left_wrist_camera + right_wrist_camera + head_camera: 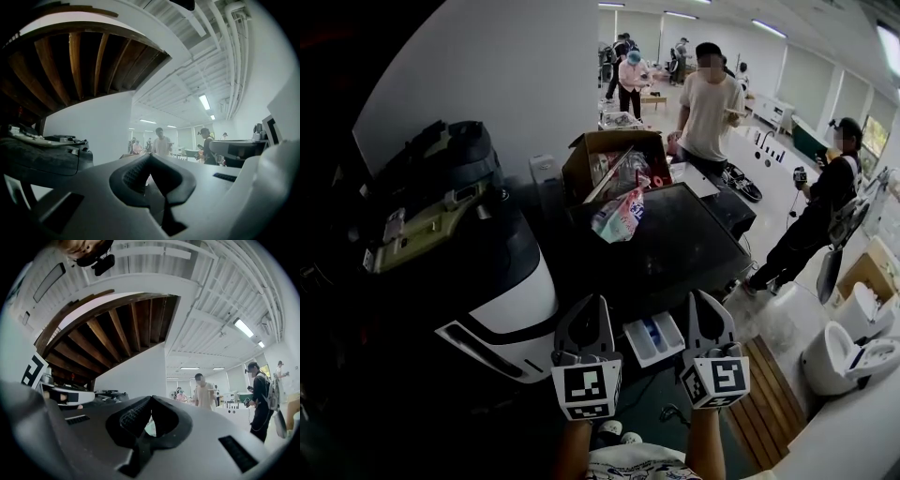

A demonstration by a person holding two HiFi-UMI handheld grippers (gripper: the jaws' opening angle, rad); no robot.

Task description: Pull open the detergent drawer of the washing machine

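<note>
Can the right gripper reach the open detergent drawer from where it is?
Probably yes. The detergent drawer juts from the washing machine just beside the right gripper, with nothing visible between them. Its jaws are shut, so it must open them first to grasp.

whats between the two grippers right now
The open detergent drawer, sticking out of the washing machine, lies between the left gripper and the right gripper. The head view shows it.

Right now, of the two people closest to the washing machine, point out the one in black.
The person at the head view's right, dark all over; the other person, behind the washing machine, wears a pale T-shirt.
</note>
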